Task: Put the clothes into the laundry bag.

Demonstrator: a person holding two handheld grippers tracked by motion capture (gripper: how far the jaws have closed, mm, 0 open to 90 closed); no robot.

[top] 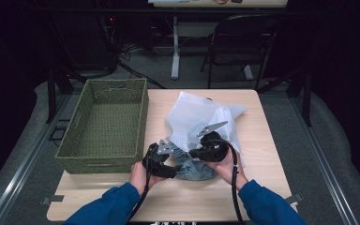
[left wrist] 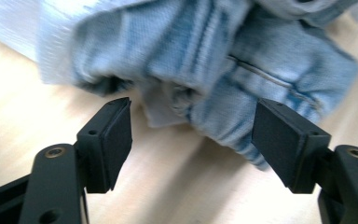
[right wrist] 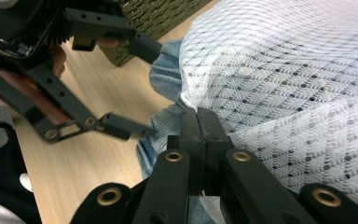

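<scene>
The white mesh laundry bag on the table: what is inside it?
Light blue denim jeans stick out of the opening of the white mesh laundry bag. How far they reach inside, or whether anything else is there, the mesh hides.

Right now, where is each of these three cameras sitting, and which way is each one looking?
High view: above the person's side, looking forward and down on the light wooden table; blue sleeves, hands and both claws show.
Left gripper view: rides the left claw, facing the crumpled light-blue denim garment; its open black jaws show.
Right gripper view: rides the right claw, shut on the white mesh laundry bag; the left claw is farther off.
Shared: all three show the denim; the high and right gripper views show the green woven basket.
</scene>
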